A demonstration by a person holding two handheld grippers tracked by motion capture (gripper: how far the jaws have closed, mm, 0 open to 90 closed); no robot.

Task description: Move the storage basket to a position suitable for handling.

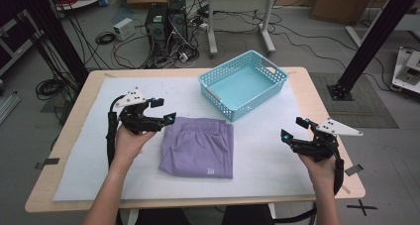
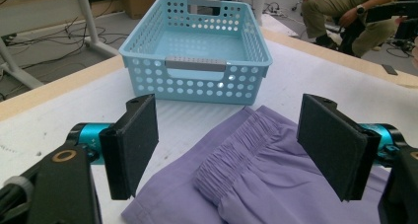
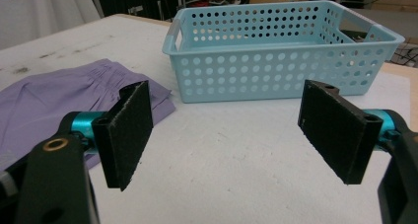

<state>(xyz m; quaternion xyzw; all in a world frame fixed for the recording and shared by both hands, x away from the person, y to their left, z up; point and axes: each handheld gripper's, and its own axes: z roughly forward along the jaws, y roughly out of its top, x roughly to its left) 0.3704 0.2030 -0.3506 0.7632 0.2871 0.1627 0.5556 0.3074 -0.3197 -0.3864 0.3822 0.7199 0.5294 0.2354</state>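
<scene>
Both grippers hang with jaws spread wide and empty, the left gripper (image 1: 164,111) beside the folded purple shorts (image 1: 198,147), the right gripper (image 1: 293,128) well apart, near the blue basket (image 1: 220,84)

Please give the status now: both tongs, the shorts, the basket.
Left tongs open, beside purple shorts. Right tongs open, apart. Shorts folded flat on mat. Basket empty, path clear.

Light is even and soft from overhead, bright on the white table cover (image 1: 277,150) and dim on the surrounding floor. Shadows under the folded purple shorts (image 1: 198,148) are faint. The high view is slightly soft; both gripper views are sharper, with mild glare on the blue basket (image 2: 194,61).
</scene>
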